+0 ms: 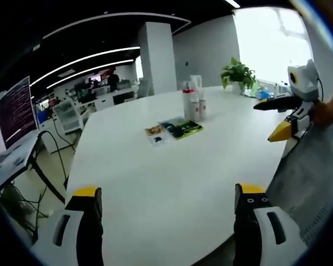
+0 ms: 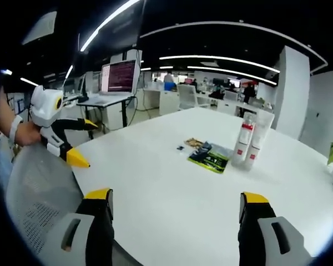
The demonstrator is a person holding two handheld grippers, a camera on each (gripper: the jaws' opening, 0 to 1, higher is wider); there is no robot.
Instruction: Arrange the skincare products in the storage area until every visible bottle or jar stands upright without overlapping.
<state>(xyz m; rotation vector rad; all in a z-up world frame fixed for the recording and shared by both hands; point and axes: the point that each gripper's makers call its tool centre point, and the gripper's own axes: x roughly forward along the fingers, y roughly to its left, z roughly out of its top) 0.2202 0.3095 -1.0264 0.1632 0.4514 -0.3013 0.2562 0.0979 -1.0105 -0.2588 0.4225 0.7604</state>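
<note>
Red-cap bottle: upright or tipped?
Upright. The red-cap bottle stands on the table, cap up, close beside the white tubes, in both gripper views.

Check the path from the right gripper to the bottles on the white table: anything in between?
Nothing visible blocks it. Bare white table lies between the open right gripper and the upright bottles. The green packet and the small sachets lie flat just left of the bottles, off the straight line. The left gripper is far off left.

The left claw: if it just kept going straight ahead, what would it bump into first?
Probably the flat packets lying on the white table, then the upright bottles behind; depth is hard to judge, and it might pass above them.
</note>
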